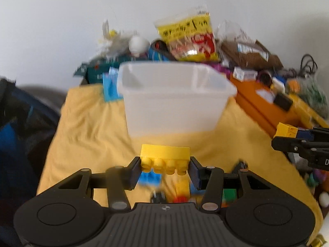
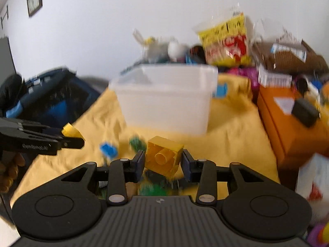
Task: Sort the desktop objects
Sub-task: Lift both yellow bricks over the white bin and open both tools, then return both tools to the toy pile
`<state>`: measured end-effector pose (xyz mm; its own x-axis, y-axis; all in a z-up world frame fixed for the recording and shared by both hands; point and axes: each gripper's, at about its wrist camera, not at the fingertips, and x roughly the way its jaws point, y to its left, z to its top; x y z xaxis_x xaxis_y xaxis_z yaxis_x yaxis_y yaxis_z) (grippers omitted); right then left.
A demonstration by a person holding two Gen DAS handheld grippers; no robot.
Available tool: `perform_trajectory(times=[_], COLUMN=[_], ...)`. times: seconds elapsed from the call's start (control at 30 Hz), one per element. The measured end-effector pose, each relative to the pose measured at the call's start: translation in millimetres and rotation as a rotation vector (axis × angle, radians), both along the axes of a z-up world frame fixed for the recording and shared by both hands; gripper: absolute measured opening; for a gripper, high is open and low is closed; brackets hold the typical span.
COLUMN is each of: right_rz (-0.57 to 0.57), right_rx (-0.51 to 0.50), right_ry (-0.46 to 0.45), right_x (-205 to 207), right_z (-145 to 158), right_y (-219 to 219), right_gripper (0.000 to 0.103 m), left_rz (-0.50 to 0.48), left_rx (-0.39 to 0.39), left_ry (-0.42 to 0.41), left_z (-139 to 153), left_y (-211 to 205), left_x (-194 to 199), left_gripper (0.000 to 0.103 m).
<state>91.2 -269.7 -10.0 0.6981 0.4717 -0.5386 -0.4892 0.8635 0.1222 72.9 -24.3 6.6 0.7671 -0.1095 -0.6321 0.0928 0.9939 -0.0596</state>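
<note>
My left gripper (image 1: 164, 168) is shut on a long yellow brick (image 1: 164, 157), studs facing me, held above the yellow cloth (image 1: 86, 123). It also shows in the right wrist view (image 2: 67, 138) at the left with its brick (image 2: 71, 131). My right gripper (image 2: 162, 162) is shut on a square yellow brick (image 2: 163, 157), hollow underside toward me. It shows at the right edge of the left wrist view (image 1: 287, 135). A translucent white bin (image 1: 174, 100) (image 2: 164, 98) stands just beyond both grippers. Loose blue (image 2: 109, 150), green and red bricks lie on the cloth below.
An orange box (image 1: 265, 103) (image 2: 287, 119) lies to the right. Behind the bin is a pile of snack bags (image 1: 189, 37), boxes and cables. A dark blue bag (image 2: 51, 98) sits to the left. The white wall is behind.
</note>
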Motion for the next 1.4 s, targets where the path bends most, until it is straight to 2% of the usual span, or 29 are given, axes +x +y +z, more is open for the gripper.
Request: perform_trajectory(times=[0.13,0.27,0.43,0.63,0.87,1.0,1.03,1.07,1.13,1.27,1.4], right_rz=[-0.005,0.004,-0.005,-0.015,0.006,0.006,0.0,-0.008,-0.015,0.014,0.028], right_rx=[0.048,0.052,0.035,-0.031,-0.118,-0.137,-0.154,-0.171,-0.186,-0.179,-0.121], right_ry=[-0.028,-0.052,-0.049,0.033,0.105,0.148,0.137,0.119,0.078,0.052,0.033], right_x=[31.4,69.1,113.7,160.3,190.1,202.8,204.0,204.4,200.7,186.9,150.6], right_z=[26.3,51.2,67.6,62.8,49.8,45.0,44.1,44.0,44.2,43.6,40.1], right_y=[6.3,16.1,27.8,42.0,57.2,65.2,67.9,70.2,72.1,68.5,50.6], right_gripper=[0.042,0.042,0.042,0.042,0.042,0.043,0.047,0.063,0.078,0.078,0.078], left_rz=[0.009,0.011,0.025,0.022,0.009,0.022,0.035,0.046,0.055,0.051,-0.01], left_rx=[0.002,-0.011,-0.04,-0.038,-0.022,-0.002,0.011,0.024,0.044,0.045,0.048], left_ry=[-0.023,-0.031,-0.001,0.044,0.089,0.152,0.169,0.175,0.167,0.172,0.098], left_z=[27.2,49.1,59.7,61.8,59.9,53.8,51.6,49.7,46.9,36.5,21.8], left_y=[4.4,8.7,13.2,13.7,7.5,3.2,1.7,1.0,0.8,8.4,17.2], left_x=[31.1,67.5,113.4,159.4,194.6,213.8,216.9,218.1,215.3,197.9,140.5], left_gripper=[0.052,0.052,0.052,0.052,0.052,0.055,0.062,0.066,0.066,0.067,0.067])
